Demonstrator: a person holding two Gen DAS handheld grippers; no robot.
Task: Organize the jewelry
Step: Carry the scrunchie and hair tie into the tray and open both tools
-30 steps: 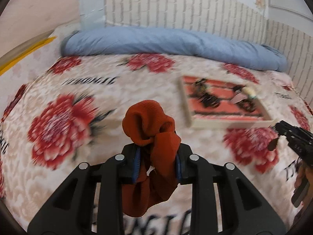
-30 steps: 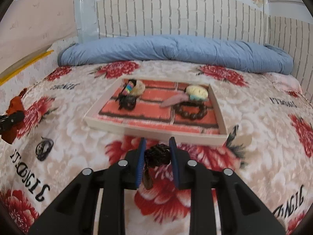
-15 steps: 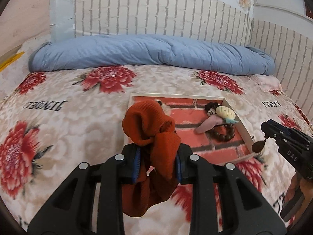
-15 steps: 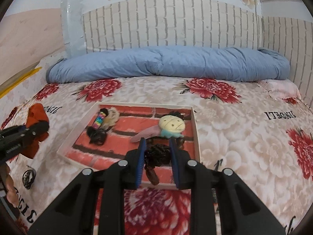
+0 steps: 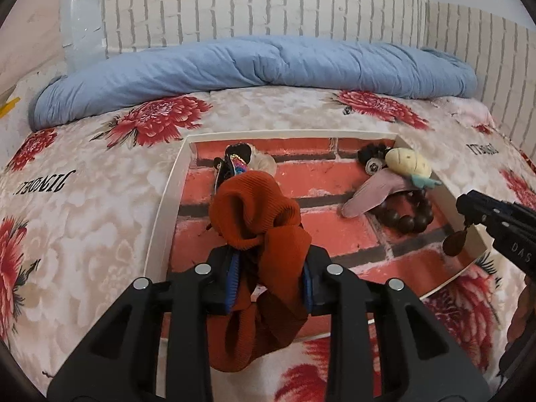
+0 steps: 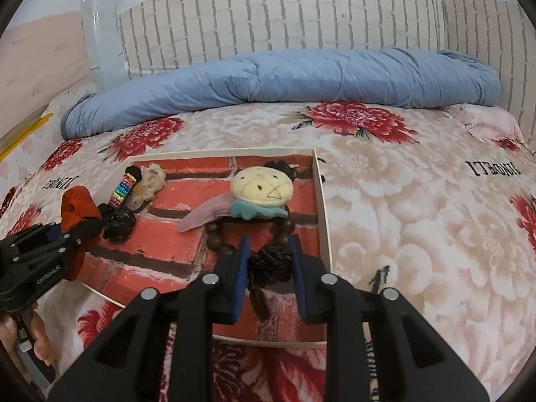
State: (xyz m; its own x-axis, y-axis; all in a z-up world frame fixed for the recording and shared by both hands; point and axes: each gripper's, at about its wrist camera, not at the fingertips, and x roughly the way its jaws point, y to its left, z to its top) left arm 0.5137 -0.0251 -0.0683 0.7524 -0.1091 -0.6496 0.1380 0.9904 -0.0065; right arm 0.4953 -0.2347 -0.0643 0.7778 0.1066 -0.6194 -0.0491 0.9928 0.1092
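My left gripper (image 5: 269, 268) is shut on a rust-orange fabric scrunchie (image 5: 254, 214) and hangs over the near left part of a shallow white tray (image 5: 160, 207) with a red brick-print floor. My right gripper (image 6: 269, 261) is shut on a dark braided cord (image 6: 268, 268); its brown pendant (image 5: 453, 244) dangles over the tray's right wall. In the tray lie a wooden bead bracelet (image 5: 410, 216), a cream plush clip (image 6: 263, 189), a rainbow clip (image 6: 122, 189) and a black hair tie (image 6: 119, 222). The right wrist view shows the left gripper (image 6: 63, 231) at the tray's left edge.
The tray rests on a bed covered by a floral blanket (image 5: 83, 201). A rolled blue duvet (image 5: 268, 63) lies along the brick-pattern headboard behind it. A thin striped stick (image 6: 370, 361) lies on the blanket by my right gripper. A person's hand (image 6: 20, 345) holds the left gripper.
Both grippers have come forward and down to the tray, which now fills the middle of both views. The left one swung over from the open blanket. Both holds are unchanged.
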